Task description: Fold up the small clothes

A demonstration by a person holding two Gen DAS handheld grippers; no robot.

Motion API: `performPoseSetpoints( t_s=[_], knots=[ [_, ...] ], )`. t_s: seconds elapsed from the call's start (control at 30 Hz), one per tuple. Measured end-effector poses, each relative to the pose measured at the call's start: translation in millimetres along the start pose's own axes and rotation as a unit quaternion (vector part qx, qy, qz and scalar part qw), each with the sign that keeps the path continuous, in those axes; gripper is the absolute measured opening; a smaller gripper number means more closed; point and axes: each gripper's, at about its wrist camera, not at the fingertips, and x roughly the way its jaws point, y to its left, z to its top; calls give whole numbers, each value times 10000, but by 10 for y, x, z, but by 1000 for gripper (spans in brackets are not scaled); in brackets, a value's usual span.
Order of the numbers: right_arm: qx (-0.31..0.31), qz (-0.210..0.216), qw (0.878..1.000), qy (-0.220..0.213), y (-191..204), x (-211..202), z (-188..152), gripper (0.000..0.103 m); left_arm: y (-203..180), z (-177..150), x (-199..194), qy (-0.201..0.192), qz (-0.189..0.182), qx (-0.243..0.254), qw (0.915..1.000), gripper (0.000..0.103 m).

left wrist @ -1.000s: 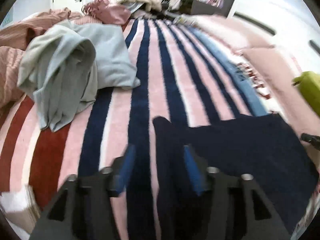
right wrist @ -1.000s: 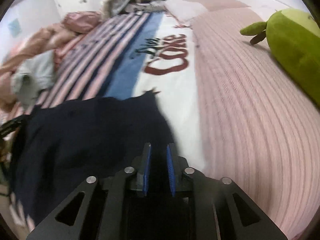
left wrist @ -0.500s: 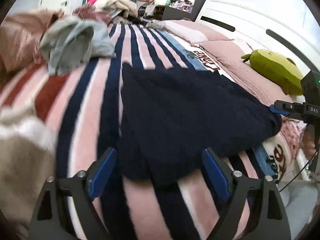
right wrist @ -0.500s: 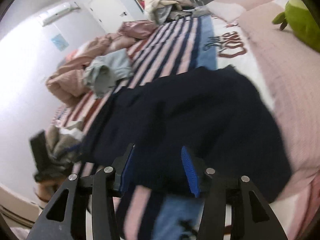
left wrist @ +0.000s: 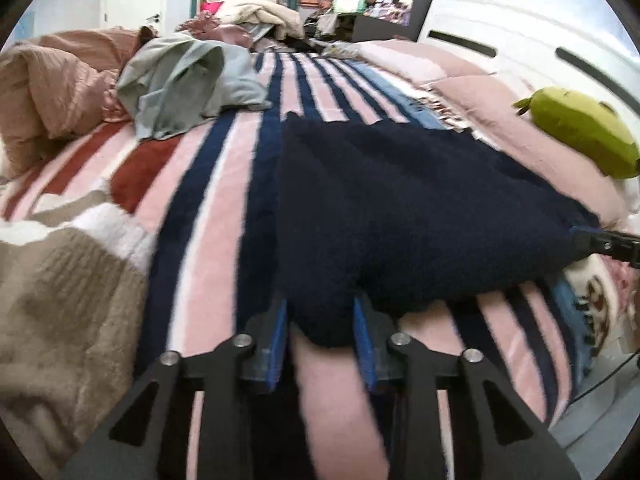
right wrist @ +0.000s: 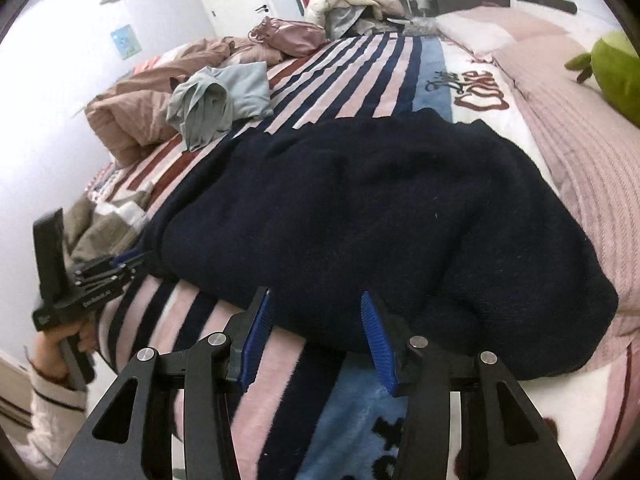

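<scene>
A dark navy knitted garment (left wrist: pixel 400 208) lies spread on the striped blanket, also in the right wrist view (right wrist: pixel 380 208). My left gripper (left wrist: pixel 320 320) is partly closed, its blue pads either side of the garment's near left corner; it also shows in the right wrist view (right wrist: pixel 120 264). My right gripper (right wrist: pixel 316 324) is open, its fingers straddling the near edge of the garment. Its tip shows at the garment's right corner in the left wrist view (left wrist: pixel 600 242).
A crumpled grey-green garment (left wrist: pixel 188 80) lies at the back left on the striped blanket (left wrist: pixel 224 184). A pink duvet (left wrist: pixel 48 84) is bunched at the left. A beige and white cloth (left wrist: pixel 60 280) lies near left. A green plush toy (left wrist: pixel 580 132) rests at the right.
My left gripper has narrowed around the garment's near corner. My right gripper has opened wider and come up to the garment's near edge. Both views have steadied.
</scene>
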Motion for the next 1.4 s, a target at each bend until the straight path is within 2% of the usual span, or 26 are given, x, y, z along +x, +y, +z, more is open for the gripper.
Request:
performPoseSetpoints(
  t_s=[0.07,0.13,0.17,0.2,0.23,0.27,0.33,0.4,0.53,0.6,0.7,0.77,0.83,0.9,0.93,1.0,1.1,1.17,1.23,1.3,1.4],
  knots=[
    [-121,-69,9999,-29,14,0,-35,41,-11,-37,-37,50,169,-73,9998,37],
    [-170,-100,9998,-76,13,5,-47,41,-25,-100,-157,-16,-123,-377,9992,40],
    [-194,-102,9997,-102,26,4,-47,41,-53,-132,-219,-37,-354,-492,9982,53],
    [-223,-91,9996,-137,36,0,-38,33,-89,-168,-285,-102,-595,-583,9965,69],
    [-260,-59,9995,-197,51,-5,-27,25,-131,-207,-346,-194,-825,-705,9939,74],
    [-331,-17,9992,-228,81,-1,-4,9,-173,-238,-371,-214,-1030,-815,9911,78],
    [-504,85,9983,-270,158,16,53,7,-250,-272,-345,-195,-1639,-1182,9792,82],
    [-577,201,9979,-227,209,60,93,7,-326,-270,-237,-146,-1999,-1370,9701,86],
    [-573,123,9981,166,200,279,114,6,-352,-180,106,-190,-2066,-1920,9592,86],
    [-542,129,9977,375,137,402,85,3,-321,-113,266,-359,-2058,-2187,9532,86],
    [-333,241,9981,451,74,473,68,3,-291,-46,365,-554,-1873,-2550,9470,86],
    [-248,259,9982,477,69,474,85,3,-279,30,406,-672,-1649,-2690,9465,86],
    [-213,271,9982,488,70,436,103,3,-246,103,456,-667,-1422,-2795,9472,75],
    [-88,328,9983,471,35,365,124,3,-217,189,496,-603,-1305,-2795,9493,56],
    [17,357,9983,453,4,320,136,3,-199,202,497,-599,-1309,-2757,9504,52],
    [197,302,9988,346,-107,202,157,3,-224,268,434,-658,-1205,-2500,9585,36],
    [259,-76,9996,22,-330,-16,207,7,-423,472,239,-876,-1008,-1854,9735,30],
    [451,-341,9982,-218,-560,-179,249,7,-553,603,133,-1041,-964,-1552,9776,29],
    [860,-448,9943,-433,-816,-353,275,7,-720,739,34,-1212,-963,-1210,9805,28],
    [1408,-537,9854,-797,-1092,-605,306,7,-965,886,-73,-1368,-1096,-792,9813,26],
    [1554,-857,9735,-1443,-1248,-1016,363,9,-1493,1082,-146,-1480,-1317,-77,9802,23]
  ],
)
